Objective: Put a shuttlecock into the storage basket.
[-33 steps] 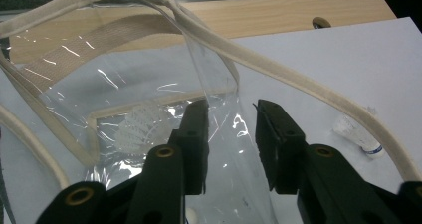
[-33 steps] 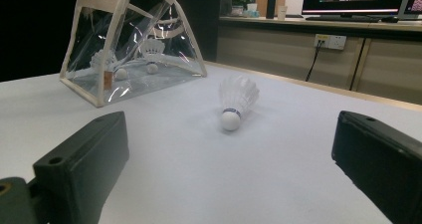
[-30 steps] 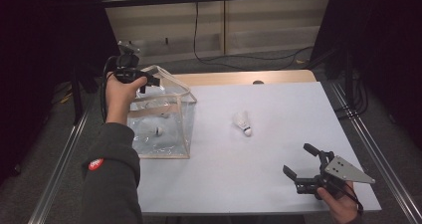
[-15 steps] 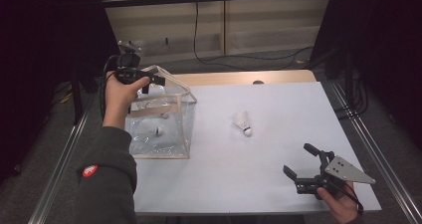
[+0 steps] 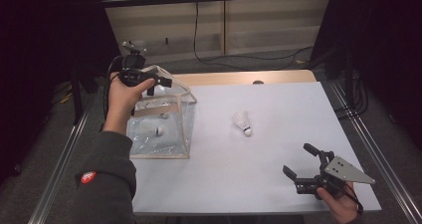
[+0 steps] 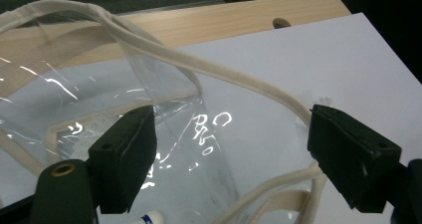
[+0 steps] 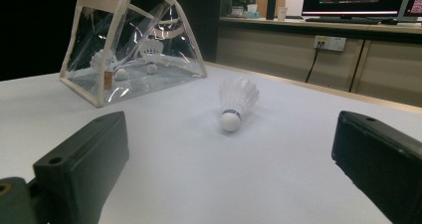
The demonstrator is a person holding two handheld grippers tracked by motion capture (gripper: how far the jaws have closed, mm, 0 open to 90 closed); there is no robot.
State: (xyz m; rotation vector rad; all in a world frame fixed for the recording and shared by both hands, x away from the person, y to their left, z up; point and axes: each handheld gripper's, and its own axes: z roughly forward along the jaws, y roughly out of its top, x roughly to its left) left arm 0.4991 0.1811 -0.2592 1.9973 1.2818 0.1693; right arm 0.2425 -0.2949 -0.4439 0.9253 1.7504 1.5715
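We are holding our left fingers (image 6: 229, 159) apart, just opened, straddling the bag's (image 5: 159, 129) rim at the tabletop's (image 5: 278, 109) nine o'clock. Our right fingers (image 5: 302, 160) are gaping empty at five o'clock; the shuttlecock (image 5: 243, 122) is lying mid-tabletop.

My high view looks down on the whole surface (image 5: 259, 154); my gripper views sit close, both sharing the clear bag (image 5: 161, 129) at its left edge.
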